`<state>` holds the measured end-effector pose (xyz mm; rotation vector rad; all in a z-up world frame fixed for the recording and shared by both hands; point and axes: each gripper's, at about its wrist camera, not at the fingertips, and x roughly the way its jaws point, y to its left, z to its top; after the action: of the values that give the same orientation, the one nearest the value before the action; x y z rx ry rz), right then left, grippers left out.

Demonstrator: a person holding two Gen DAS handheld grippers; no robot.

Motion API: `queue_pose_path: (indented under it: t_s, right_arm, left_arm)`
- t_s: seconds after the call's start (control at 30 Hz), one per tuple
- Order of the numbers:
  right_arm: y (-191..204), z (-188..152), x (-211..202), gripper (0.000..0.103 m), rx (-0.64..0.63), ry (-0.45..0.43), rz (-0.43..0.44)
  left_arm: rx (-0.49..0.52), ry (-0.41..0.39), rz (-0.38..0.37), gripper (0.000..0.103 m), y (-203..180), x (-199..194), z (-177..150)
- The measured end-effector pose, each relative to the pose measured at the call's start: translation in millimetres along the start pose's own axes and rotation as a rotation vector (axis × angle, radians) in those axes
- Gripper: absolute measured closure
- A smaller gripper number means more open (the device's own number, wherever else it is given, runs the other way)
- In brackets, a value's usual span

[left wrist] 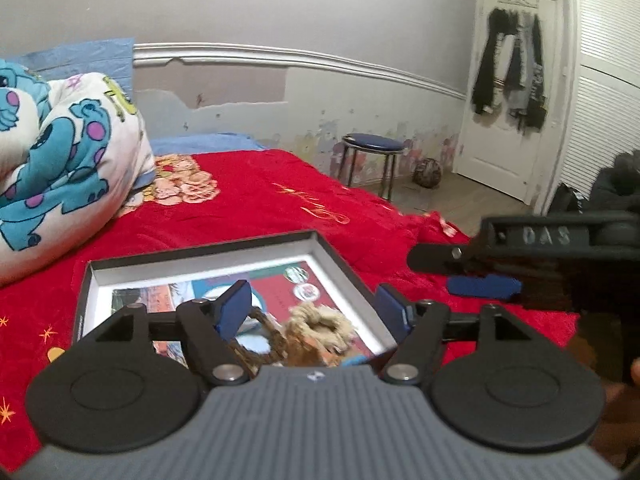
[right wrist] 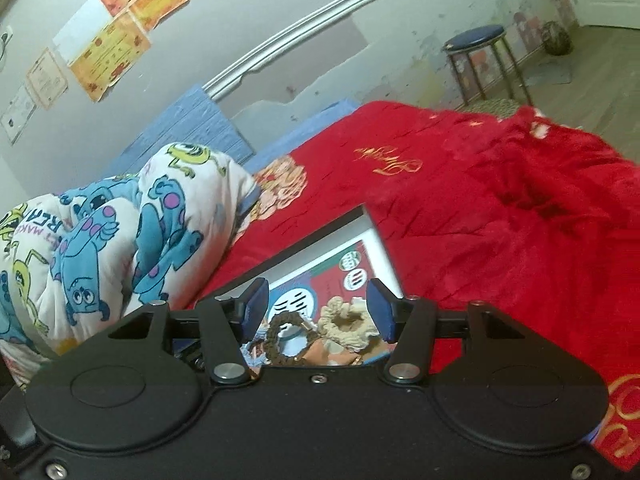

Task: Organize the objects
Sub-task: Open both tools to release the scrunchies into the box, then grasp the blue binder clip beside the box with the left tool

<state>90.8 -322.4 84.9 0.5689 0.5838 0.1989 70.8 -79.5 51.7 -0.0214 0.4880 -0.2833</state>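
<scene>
Both the left gripper and right gripper hang wide open and empty over the shallow black-rimmed box on the red bed blanket. Inside lie a cream scrunchie and brown scrunchie — close enough that a careless pinch could snag both, or drag the box.

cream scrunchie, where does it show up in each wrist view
Left wrist: the cream scrunchie lies low centre, inside the box, between the open left gripper fingers.
Right wrist: cream scrunchie low centre, right of the brown scrunchie.
Shared landmark: blue stool by the wall.
</scene>
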Motion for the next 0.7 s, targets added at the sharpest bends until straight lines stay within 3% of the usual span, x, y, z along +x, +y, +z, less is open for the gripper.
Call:
queue_pose_path:
  t_s: [0.23, 0.43, 0.6, 0.7]
  right_arm:
    - [-16.3, -26.7, -37.1, 0.049, 0.093, -0.003, -0.05]
    - [-21.3, -34.3, -27.6, 0.049, 0.062, 0.029, -0.13]
    - [-27.0, -40.5, -14.9, 0.049, 0.076, 0.081, -0.16]
    - [-32.3, -41.7, -11.3, 0.049, 0.094, 0.092, -0.175]
  left_arm:
    - [-0.025, 0.095, -0.092, 0.023, -21.2, 6.4, -34.1]
    - [-0.029, 0.202, -0.112, 0.024, -39.9, 41.1, -67.9]
    - [-0.118, 0.25, -0.057, 0.04, -33.6, 62.2, -84.8]
    - [-0.128, 0.239, -0.025, 0.051, -29.8, 66.5, -88.6]
